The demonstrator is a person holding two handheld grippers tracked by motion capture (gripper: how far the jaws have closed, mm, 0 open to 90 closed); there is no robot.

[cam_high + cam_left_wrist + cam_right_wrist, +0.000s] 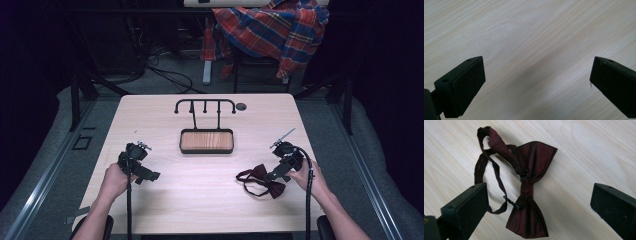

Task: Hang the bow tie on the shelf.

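From where I stand, nothing here carries writing I can read: no label, brand, number or sign on the pale wooden table [200, 200], the dark red satin bow tie [529, 192], or the black metal rack with its wooden tray [206, 141].

Right tongs [270, 176] hide part of bow tie [264, 187] (high view).

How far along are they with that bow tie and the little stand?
Nothing looks done yet. The dark red bow tie lies flat on the table, ungripped. The right tongs are open over it; the left tongs are open over bare wood. The stand carries nothing, so probably everything remains.
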